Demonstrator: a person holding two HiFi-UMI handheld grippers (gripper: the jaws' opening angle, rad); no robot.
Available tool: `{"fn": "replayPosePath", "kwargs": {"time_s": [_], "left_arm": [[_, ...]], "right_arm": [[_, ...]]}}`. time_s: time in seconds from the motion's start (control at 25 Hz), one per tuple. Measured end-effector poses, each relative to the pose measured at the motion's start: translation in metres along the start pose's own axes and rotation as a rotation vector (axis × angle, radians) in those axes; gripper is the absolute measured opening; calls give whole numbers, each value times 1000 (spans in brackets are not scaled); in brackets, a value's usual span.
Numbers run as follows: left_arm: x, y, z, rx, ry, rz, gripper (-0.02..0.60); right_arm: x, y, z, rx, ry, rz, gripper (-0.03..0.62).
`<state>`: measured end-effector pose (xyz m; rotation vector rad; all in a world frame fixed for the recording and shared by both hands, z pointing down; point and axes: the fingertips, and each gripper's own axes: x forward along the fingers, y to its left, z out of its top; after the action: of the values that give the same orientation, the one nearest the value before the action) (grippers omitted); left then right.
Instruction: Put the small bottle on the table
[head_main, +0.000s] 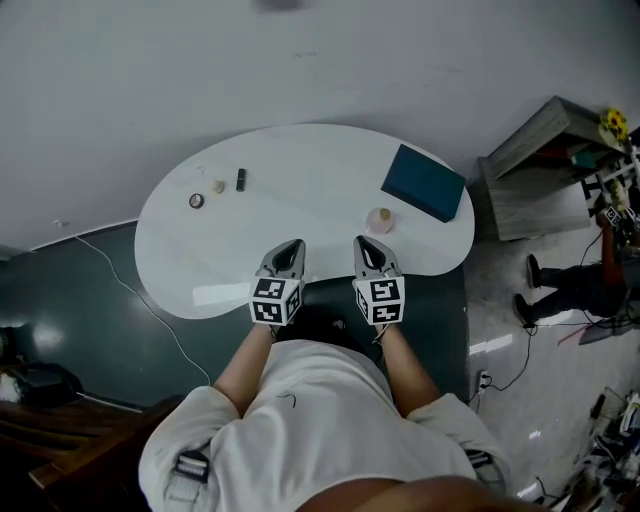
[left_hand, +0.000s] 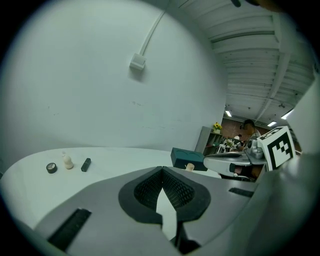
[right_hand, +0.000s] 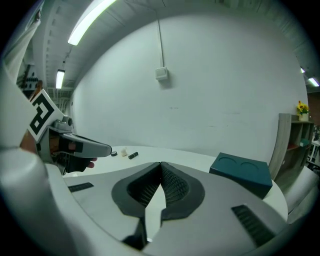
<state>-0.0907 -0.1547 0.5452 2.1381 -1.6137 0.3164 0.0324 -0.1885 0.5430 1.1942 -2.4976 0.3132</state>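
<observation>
As the small bottle (head_main: 380, 218) already stood on the table (head_main: 300, 160), step: I judged the placing done, with nothing left in hand.
Bottle place: upright toward the table's right end, just beside the teal box (head_main: 424, 181) on its near side. It was the one nearest my right gripper (head_main: 368, 243), so I took it as the task's bottle.
Jaws, right gripper: pressed together tip to tip, nothing between them; it hovered over the table's near edge.
Jaws, left gripper (head_main: 291, 244): same, closed and empty, alongside the right one.
Next move: I judged none was needed on the bottle. At most, back both grippers away without brushing it, since a small light thing like that would likely tip easily.
Bottle look: small, cream, plastic-looking, narrower toward the top, pinkish on top from above.
Table look: glossy white, smooth, kidney-shaped, with a bright reflection near the front edge.
Box look: matte teal, flat, rectangular, two round recesses in its top.
Far-left group: second cream bottle (head_main: 218, 186) with a pinched neck, dark tape ring (head_main: 196, 200), short black stick (head_main: 241, 179); all near one another, well apart from both grippers.
Texture, grip pads (right_hand: 175, 186): dark, fine ribbed mesh, rubbery by the look.
</observation>
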Motion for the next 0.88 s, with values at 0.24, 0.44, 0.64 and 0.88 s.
{"fn": "replayPosePath", "kwargs": {"time_s": [0.24, 0.44, 0.64, 0.88], "left_arm": [[-9, 20, 41, 20, -59, -22, 12], [-18, 30, 85, 41, -131, -63, 12], [-28, 35, 129, 90, -216, -74, 12], [-35, 38, 172, 130, -314, -80, 12]], "right_arm": [[19, 17, 35, -47, -25, 0, -2], [27, 27, 83, -49, -102, -8, -2], [20, 26, 130, -43, -187, -36, -3], [10, 22, 169, -66, -259, -59, -2]]}}
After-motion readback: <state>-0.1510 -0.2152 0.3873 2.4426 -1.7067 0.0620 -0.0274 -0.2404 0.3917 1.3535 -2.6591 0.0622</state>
